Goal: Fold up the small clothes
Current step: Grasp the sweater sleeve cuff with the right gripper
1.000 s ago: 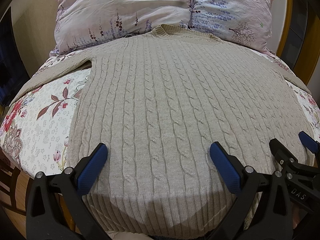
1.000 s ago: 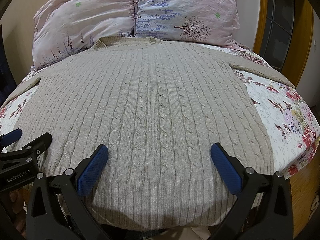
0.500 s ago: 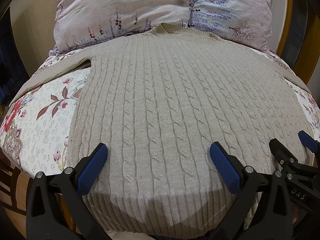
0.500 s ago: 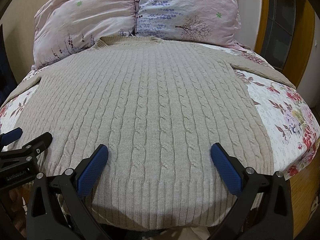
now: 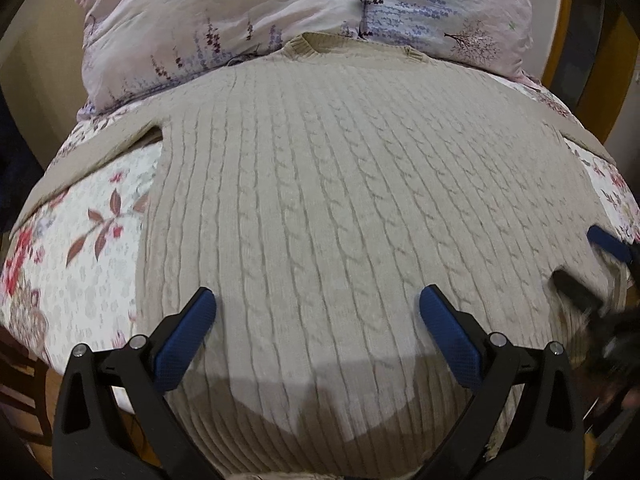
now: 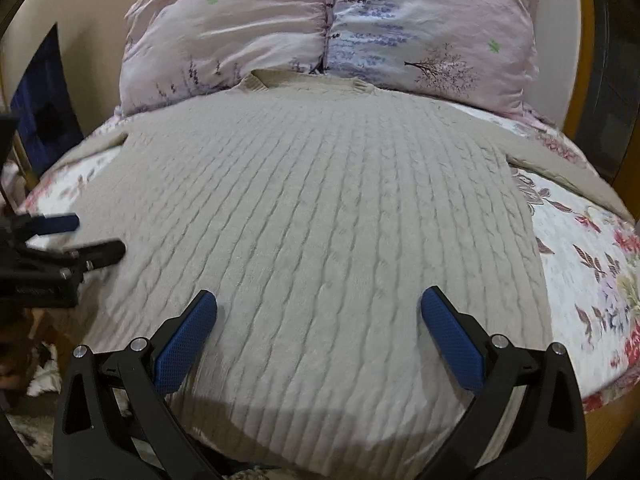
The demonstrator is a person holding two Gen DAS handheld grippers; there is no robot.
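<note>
A beige cable-knit sweater (image 5: 328,208) lies flat on the bed, collar far, ribbed hem near me; it also fills the right wrist view (image 6: 320,220). Its sleeves stretch out to both sides. My left gripper (image 5: 316,320) is open and empty, above the hem's left half. My right gripper (image 6: 318,320) is open and empty, above the hem's right half. The right gripper also shows at the right edge of the left wrist view (image 5: 592,264). The left gripper shows at the left edge of the right wrist view (image 6: 68,236).
Two pink and lilac floral pillows (image 5: 304,20) lie behind the collar, also in the right wrist view (image 6: 328,28). A floral bedsheet (image 5: 80,248) covers the bed (image 6: 592,264). A wooden bed frame (image 6: 604,432) shows lower right. A dark blue object (image 6: 44,108) stands far left.
Both grippers have moved forward over the sweater and both stay open. The right gripper has also swung left, so the left sleeve and the bed's left edge have come into its view.
</note>
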